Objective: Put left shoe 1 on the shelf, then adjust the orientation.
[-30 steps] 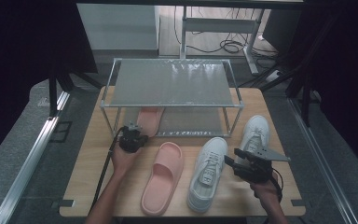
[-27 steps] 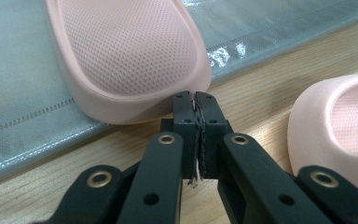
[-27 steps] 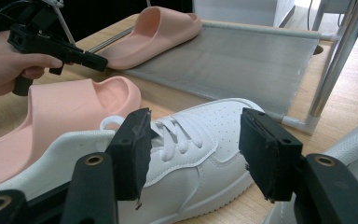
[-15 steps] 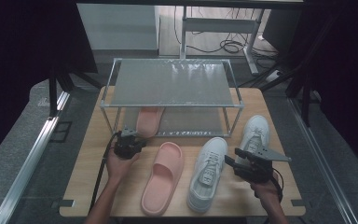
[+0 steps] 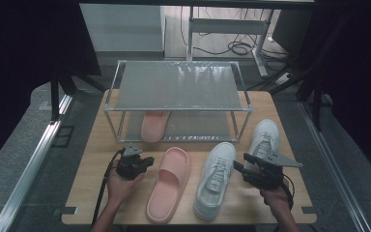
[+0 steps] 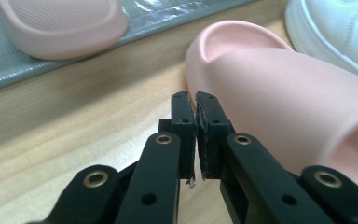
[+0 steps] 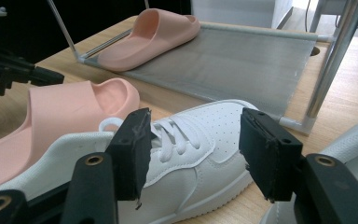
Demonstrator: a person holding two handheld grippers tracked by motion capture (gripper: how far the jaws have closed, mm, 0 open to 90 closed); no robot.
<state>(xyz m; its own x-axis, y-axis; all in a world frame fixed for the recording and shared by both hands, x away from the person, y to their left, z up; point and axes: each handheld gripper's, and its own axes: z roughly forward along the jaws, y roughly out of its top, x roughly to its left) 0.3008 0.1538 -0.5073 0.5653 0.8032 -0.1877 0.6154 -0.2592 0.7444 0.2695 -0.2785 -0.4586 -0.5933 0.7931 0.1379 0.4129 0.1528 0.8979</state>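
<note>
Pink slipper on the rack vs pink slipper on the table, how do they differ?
The slipper on the rack lies on the lower shelf, under the top one; the slipper on the table lies on bare wood. The rack one is half hidden by the top shelf; the table one shows whole. The shut left gripper is beside the table one, apart from the rack one. Both are pink, soles down.

The high view looks steeply down on the table (image 5: 101, 203) from above. Both gripper views sit low and close, sharing the pink slipper (image 6: 279, 88).

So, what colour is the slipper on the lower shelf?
Pink slipper, clearest in the right gripper view.
</note>
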